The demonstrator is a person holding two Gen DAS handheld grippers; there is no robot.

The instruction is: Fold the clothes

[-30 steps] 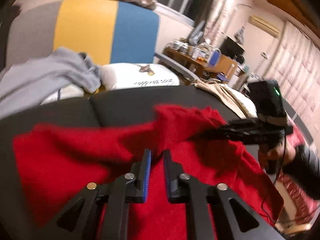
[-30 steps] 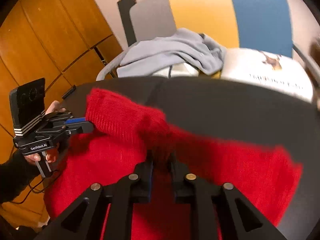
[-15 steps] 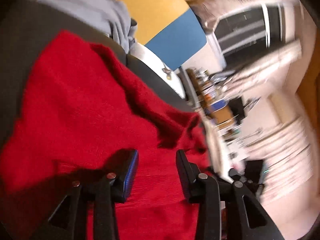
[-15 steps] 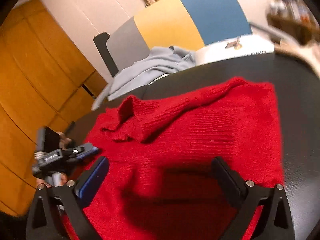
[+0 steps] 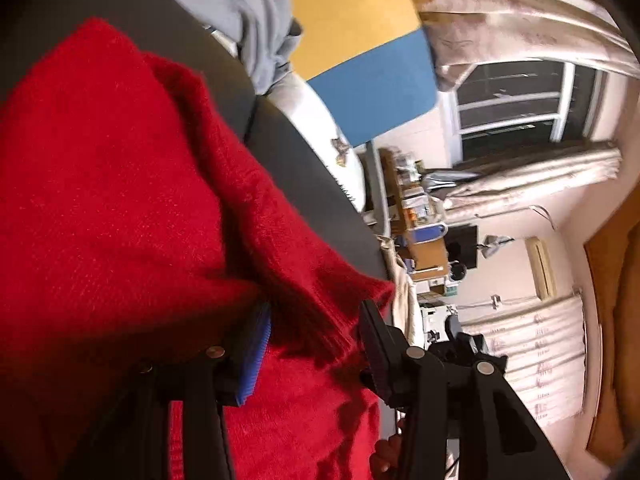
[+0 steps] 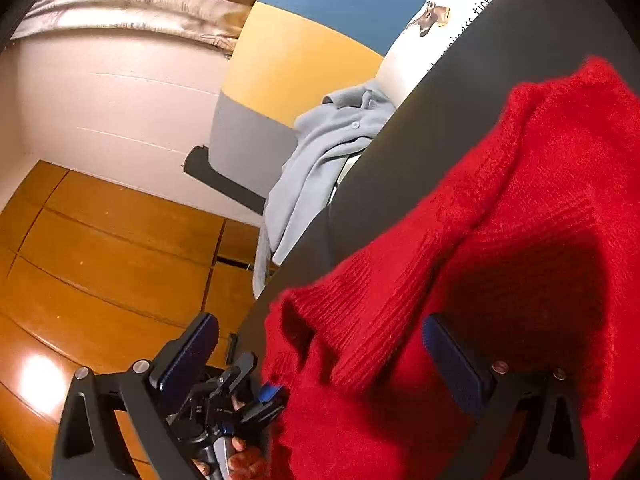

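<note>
A red knitted sweater (image 5: 112, 184) lies spread on a black table (image 5: 304, 168), with one sleeve folded across its body. It also shows in the right wrist view (image 6: 520, 216). My left gripper (image 5: 312, 344) is open, its jaws straddling the sweater's edge fold near the table's side. My right gripper (image 6: 320, 360) is wide open over the ribbed cuff end of the sweater at the opposite edge. The left gripper also shows in the right wrist view (image 6: 256, 404), low beside the cloth.
A grey garment (image 6: 320, 160) and a white printed cushion (image 6: 440, 20) lie beyond the table, against a grey, yellow and blue chair back (image 6: 296, 64). Wooden cabinet doors (image 6: 100, 248) stand at the left. A cluttered desk (image 5: 420, 220) is farther off.
Both grippers let go of the sleeve, opened, and swung outward to opposite side edges of the sweater, tilting sideways. The folded sleeve now lies on the body.
</note>
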